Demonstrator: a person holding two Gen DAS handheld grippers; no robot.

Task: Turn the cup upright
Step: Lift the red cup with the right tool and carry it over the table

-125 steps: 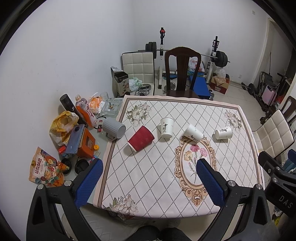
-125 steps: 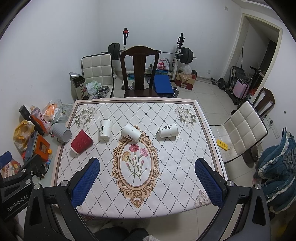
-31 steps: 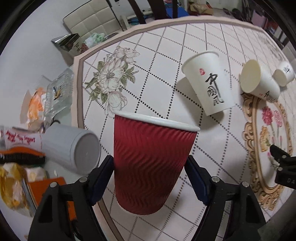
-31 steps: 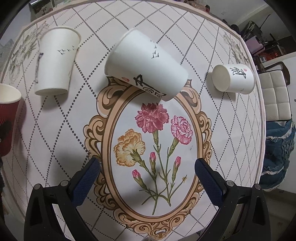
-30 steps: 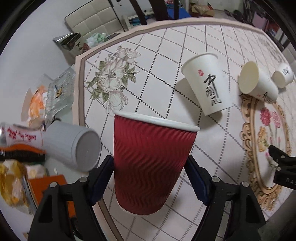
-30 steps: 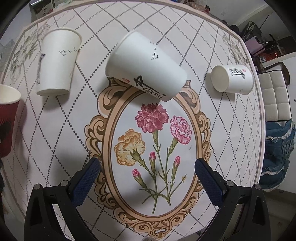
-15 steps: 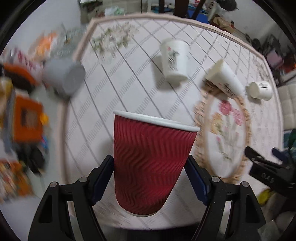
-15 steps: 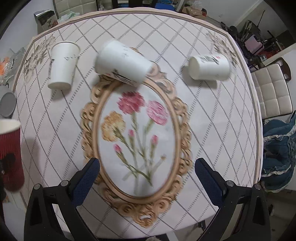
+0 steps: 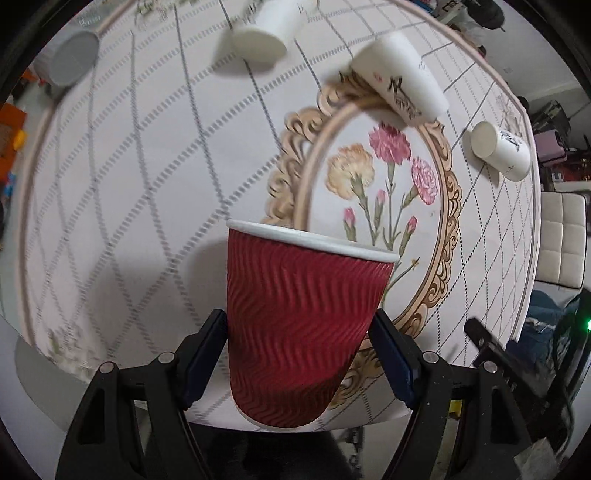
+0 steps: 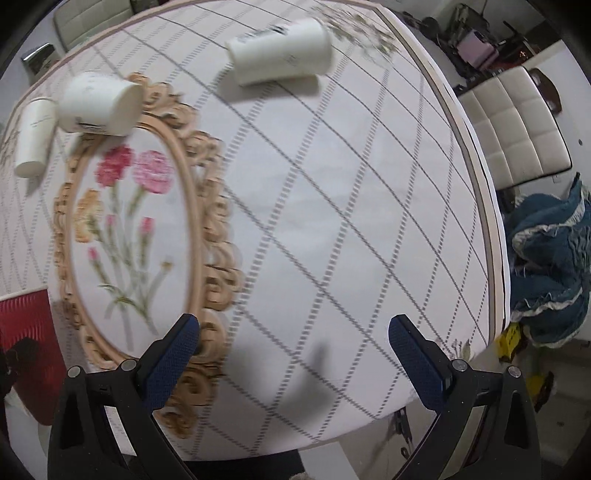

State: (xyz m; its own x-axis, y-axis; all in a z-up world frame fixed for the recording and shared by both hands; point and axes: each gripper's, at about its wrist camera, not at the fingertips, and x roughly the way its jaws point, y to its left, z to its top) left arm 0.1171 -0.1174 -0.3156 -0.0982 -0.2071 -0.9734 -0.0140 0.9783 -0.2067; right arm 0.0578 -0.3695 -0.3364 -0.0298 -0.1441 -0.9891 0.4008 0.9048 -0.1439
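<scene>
The left hand-held gripper (image 9: 297, 363) is seen clamped on the red cup (image 9: 301, 325), its two blue pads pressed against opposite sides of the ribbed wall, low on the body. The cup is held mouth up, with its white rim at the top and its narrower base at the bottom, so that its long axis runs roughly vertical in the left wrist view, with a slight lean to the left at the top. It is carried above the near part of the tabletop (image 9: 147, 177), beside the ornate oval flower print (image 9: 380, 192); whether its base touches the cloth cannot be told. In the right wrist view the same cup is cut off at the lower left edge. The right hand-held gripper (image 10: 293, 349) is held wide apart with nothing between its pads, over the bare diamond pattern near the tabletop's front edge. Three white paper cups are shown lying on their sides farther back: one (image 9: 264, 29) at the far left, blurred, one (image 9: 400, 83) resting on the upper rim of the oval frame, and one (image 9: 500, 149) well apart to the right. A grey cylindrical container (image 9: 72, 57) is seen beyond the tabletop's left edge, and a white padded chair (image 10: 517, 129) beside its right edge.
</scene>
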